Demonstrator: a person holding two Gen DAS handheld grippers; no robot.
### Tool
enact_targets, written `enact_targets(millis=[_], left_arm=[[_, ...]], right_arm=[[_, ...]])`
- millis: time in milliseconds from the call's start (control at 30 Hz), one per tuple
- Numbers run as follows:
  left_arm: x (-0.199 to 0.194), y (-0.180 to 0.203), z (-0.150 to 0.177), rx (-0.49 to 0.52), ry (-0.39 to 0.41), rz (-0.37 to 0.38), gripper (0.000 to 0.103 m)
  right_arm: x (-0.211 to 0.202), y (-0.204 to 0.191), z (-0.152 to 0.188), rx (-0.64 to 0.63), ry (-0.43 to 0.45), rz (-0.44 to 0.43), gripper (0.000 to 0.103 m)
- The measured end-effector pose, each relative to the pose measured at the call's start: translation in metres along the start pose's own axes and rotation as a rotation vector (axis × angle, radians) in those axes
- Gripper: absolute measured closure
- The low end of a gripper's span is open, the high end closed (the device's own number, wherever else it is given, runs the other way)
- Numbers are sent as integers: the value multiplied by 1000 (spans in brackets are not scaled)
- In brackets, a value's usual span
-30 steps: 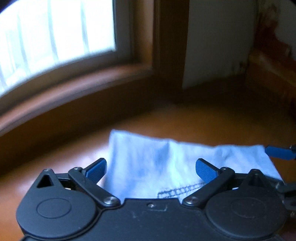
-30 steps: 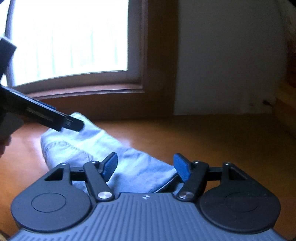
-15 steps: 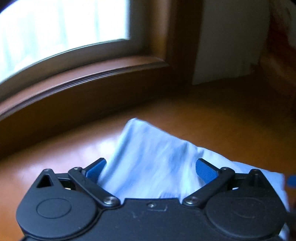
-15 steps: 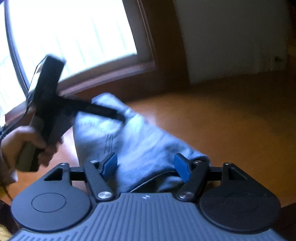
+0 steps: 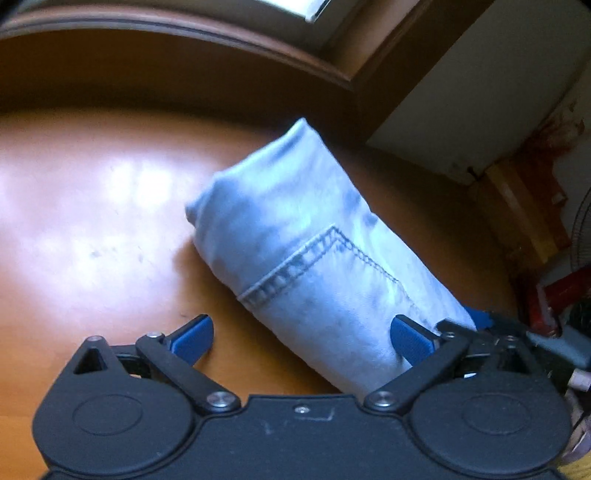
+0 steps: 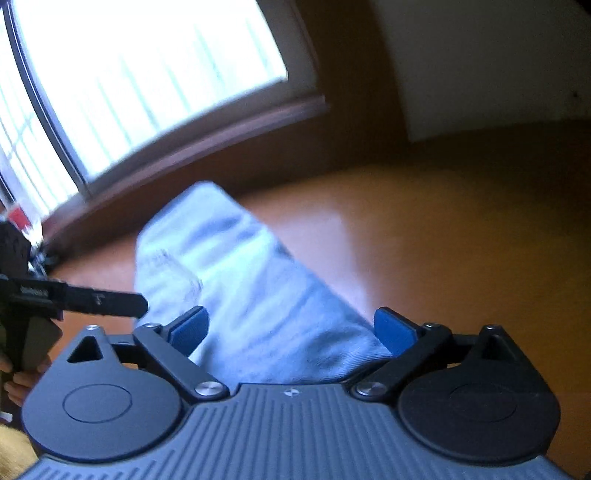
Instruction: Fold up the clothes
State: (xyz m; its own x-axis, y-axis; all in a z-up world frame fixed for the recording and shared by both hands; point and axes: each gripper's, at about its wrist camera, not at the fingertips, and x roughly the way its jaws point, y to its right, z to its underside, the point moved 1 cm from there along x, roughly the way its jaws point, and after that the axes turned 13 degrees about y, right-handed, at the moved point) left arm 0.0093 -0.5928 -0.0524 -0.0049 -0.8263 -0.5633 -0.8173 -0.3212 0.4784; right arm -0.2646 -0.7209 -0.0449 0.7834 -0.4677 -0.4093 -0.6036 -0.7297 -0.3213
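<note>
The folded jeans (image 5: 314, 251) lay mid-frame on the brown table (image 5: 92, 229). Left gripper (image 5: 301, 336) and right gripper (image 6: 291, 330) fingers were spread wide; the right had just been opening, jeans loose between them.

Folded jeans (image 5: 317, 254) on table (image 5: 92, 221), window (image 6: 140, 85) behind

table: glossy orange-brown wooden top (image 5: 92, 221), spreading ahead of the tongs, glare patch ahead-left | window: bright pane (image 6: 129, 81) beyond the table, ahead-left of the right tongs, dark wood sill (image 5: 184, 33) | wall: pale panel (image 6: 498, 55) ahead-right | clutter: red object (image 5: 561, 291) and fan grille (image 5: 581, 236), far right of the left tongs
</note>
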Motion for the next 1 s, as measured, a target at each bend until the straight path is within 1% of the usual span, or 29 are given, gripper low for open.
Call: enact_targets(millis=[67,133,167,200,333,400,467,500,667,767,867,933,1000], left_arm=[[7,11,-1,58,-16,2,1],[19,24,-1,93,-27,3,0],[26,33,-3,127,-23,-21,0],[32,41,-4,155,-20,-28,0],[73,76,-13,183,-33,-9,0],[102,106,-14,218,-40,-4,0],[133,143,-12,256,-44,1,0],[148,162,-11,273,-43,8,0],[222,258,2,338,-41,61,0],[252,301,11,355,-24,87,0],[278,336,18,382,-6,95,0],[291,347,19,385,-1,83,0],[291,351,19,390,5,65,0]], right_arm=[[0,-10,6,-34,0,16,11],[-2,-12,7,-36,10,28,16],[-2,-10,7,-26,16,33,17],[-2,-8,7,-17,21,37,20],[-10,6,6,-91,55,77,21],[-18,21,2,-123,68,93,21],[-25,45,-3,-146,81,119,21],[-28,62,-8,-139,81,141,21],[-50,154,-29,-111,98,251,21],[-62,209,-41,-80,105,305,21],[-69,256,-52,-78,115,360,21],[-72,279,-57,-62,115,377,21],[-72,294,-59,-40,114,368,21]])
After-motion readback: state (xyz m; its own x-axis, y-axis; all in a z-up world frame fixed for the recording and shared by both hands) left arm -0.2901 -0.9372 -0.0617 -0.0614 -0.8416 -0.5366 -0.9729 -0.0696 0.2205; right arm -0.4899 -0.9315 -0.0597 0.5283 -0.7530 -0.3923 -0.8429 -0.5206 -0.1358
